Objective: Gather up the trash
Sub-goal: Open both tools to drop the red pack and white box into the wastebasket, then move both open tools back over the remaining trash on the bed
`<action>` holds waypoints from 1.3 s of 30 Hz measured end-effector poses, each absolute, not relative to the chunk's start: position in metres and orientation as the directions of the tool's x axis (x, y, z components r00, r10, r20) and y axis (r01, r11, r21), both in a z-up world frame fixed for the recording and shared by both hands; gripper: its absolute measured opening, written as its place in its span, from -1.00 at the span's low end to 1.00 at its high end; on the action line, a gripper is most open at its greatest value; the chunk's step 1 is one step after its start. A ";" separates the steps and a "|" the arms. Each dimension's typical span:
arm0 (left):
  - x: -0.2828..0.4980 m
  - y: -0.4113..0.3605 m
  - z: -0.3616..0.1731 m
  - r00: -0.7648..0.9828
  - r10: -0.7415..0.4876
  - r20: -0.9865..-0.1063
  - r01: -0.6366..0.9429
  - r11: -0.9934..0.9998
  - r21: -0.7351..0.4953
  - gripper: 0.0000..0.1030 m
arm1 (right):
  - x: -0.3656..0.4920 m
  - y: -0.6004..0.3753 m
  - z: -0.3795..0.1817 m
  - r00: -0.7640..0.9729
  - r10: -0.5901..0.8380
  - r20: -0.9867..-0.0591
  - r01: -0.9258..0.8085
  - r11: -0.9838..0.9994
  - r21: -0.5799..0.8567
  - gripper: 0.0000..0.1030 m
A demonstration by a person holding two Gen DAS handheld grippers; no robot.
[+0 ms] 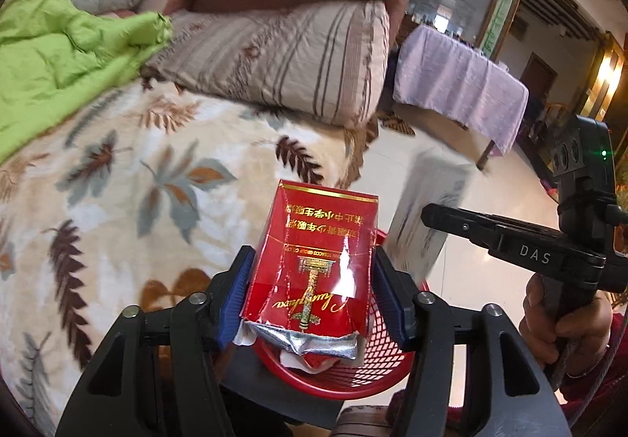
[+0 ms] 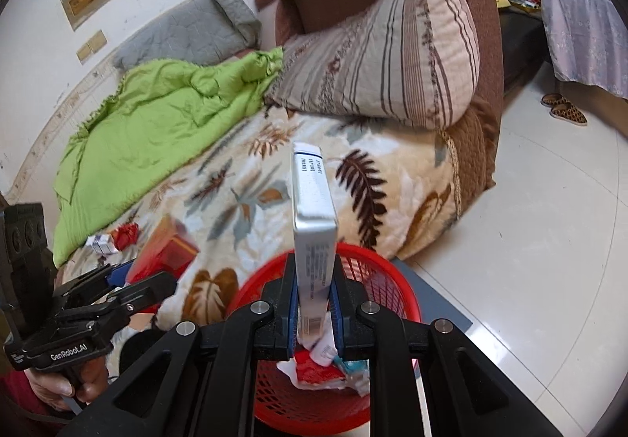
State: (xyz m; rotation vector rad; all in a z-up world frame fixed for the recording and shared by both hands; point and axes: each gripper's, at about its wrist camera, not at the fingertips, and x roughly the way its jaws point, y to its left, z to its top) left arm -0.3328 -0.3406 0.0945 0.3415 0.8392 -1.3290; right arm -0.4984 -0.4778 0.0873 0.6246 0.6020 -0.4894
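Observation:
A red cigarette pack [image 1: 314, 241] with torn foil at its lower end stands between the blue pads of my left gripper [image 1: 314, 254]. It is over the red mesh basket [image 1: 376, 370]. The left pad is against the pack, and a thin gap shows at the right pad. My right gripper [image 2: 314, 272] is shut on a slim white and silver box [image 2: 314, 217], held upright above the same basket [image 2: 392, 280]. Crumpled paper and red wrappers lie in the basket. On the blanket lie a small white box [image 2: 100, 243] and a red crumpled wrapper [image 2: 126, 233].
The basket stands on the tiled floor [image 2: 530, 221] against a bed with a leaf-pattern blanket [image 1: 117, 182]. A green quilt [image 2: 149, 131] and a striped pillow [image 2: 384, 56] lie further back. A table under a lilac cloth [image 1: 459, 84] and leopard slippers [image 2: 565, 109] are beyond.

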 end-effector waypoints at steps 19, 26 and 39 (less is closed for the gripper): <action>-0.264 -0.265 0.114 0.244 -0.688 -0.684 0.854 0.486 -0.184 0.28 | -0.451 -0.459 0.097 0.806 -0.111 -0.581 0.450 0.752 0.482 -0.33; -0.207 -0.193 0.118 0.452 -0.589 -0.670 0.727 0.678 -0.107 0.30 | -0.383 -0.420 0.103 0.829 0.053 -0.557 0.302 0.796 0.525 -0.33; -0.096 -0.043 0.079 0.699 -0.274 -0.661 0.284 0.954 -0.096 0.32 | -0.243 -0.318 0.096 0.758 0.298 -0.580 0.093 0.831 0.548 -0.11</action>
